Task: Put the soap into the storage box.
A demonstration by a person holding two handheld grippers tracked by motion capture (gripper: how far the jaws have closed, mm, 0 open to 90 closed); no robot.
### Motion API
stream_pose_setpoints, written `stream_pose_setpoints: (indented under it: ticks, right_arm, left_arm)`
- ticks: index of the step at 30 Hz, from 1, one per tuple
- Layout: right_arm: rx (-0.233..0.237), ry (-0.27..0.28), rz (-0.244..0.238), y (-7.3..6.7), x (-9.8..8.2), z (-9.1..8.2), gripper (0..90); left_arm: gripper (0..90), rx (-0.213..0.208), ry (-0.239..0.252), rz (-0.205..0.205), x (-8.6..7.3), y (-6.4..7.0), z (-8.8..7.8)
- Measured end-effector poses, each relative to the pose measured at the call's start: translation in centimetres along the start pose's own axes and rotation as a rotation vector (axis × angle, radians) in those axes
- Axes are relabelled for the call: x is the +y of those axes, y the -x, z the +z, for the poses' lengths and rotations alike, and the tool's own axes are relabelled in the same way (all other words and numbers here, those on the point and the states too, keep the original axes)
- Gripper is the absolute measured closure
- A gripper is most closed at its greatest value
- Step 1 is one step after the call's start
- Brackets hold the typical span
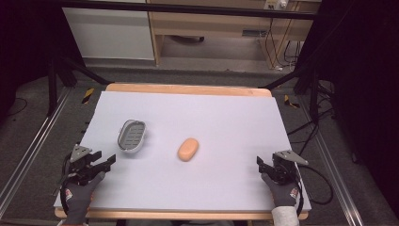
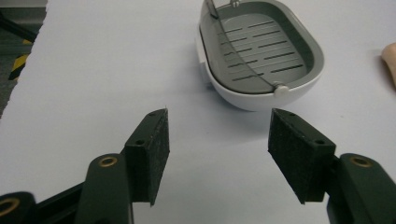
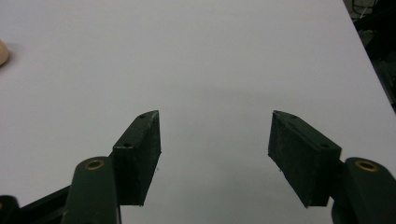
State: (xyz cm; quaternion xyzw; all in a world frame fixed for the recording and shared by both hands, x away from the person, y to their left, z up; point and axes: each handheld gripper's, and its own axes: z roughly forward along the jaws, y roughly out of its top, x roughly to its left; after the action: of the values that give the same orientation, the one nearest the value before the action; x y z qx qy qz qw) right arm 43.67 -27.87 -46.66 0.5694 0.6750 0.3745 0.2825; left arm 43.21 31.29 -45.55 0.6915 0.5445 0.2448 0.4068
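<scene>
An oval soap dish (image 1: 131,135) with a grey slotted insert and a white base sits left of the table's middle; in the left gripper view the soap dish (image 2: 261,56) lies just ahead of the jaws. An orange bar of soap (image 1: 187,149) lies near the middle, and its edge (image 2: 389,60) shows at the far right of the left gripper view. My left gripper (image 1: 105,159) rests open at the front left, with nothing between its jaws (image 2: 217,140). My right gripper (image 1: 260,164) is open at the front right, over bare board (image 3: 215,140). A sliver of the soap (image 3: 3,52) shows at that view's left edge.
The white board (image 1: 226,122) covers a wooden table (image 1: 188,89). Gloved hands hold both grippers at the near edge. Black frame legs, rails and cables (image 1: 324,183) flank the table; a wooden desk (image 1: 211,23) stands behind.
</scene>
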Motion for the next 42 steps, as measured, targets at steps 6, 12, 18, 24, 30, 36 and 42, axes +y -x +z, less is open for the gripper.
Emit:
stream_pose_setpoints:
  ticks: [6,12,18,24,30,36,42]
  right_arm:
    - [0.002,0.004,-0.017,-0.3,-0.2,-0.2,35.1]
    - [0.018,0.0,-0.019,-0.7,-0.4,-0.4,36.4]
    - [0.022,-0.009,-0.037,-1.1,-0.5,-0.4,36.2]
    - [0.019,-0.016,-0.04,-1.3,-0.6,-0.4,36.0]
    - [0.018,-0.015,-0.052,-1.6,-0.5,-0.5,35.8]
    - [0.022,-0.011,-0.051,-1.7,-0.4,-0.6,35.6]
    - [0.024,-0.011,-0.043,-1.8,-0.2,-0.6,34.8]
  left_arm:
    - [39.3,-0.014,-0.013,0.027,0.1,1.1,-0.1]
    - [36.0,-0.045,-0.027,0.036,0.3,2.2,0.1]
    - [33.7,-0.074,-0.022,0.056,0.6,3.4,0.0]
    - [33.0,-0.101,-0.021,0.071,1.0,4.3,0.1]
    - [31.2,-0.129,-0.01,0.098,1.9,5.1,-0.1]
    - [30.2,-0.146,0.014,0.111,3.1,5.8,-0.5]
    - [29.8,-0.166,0.016,0.126,4.2,6.7,0.0]
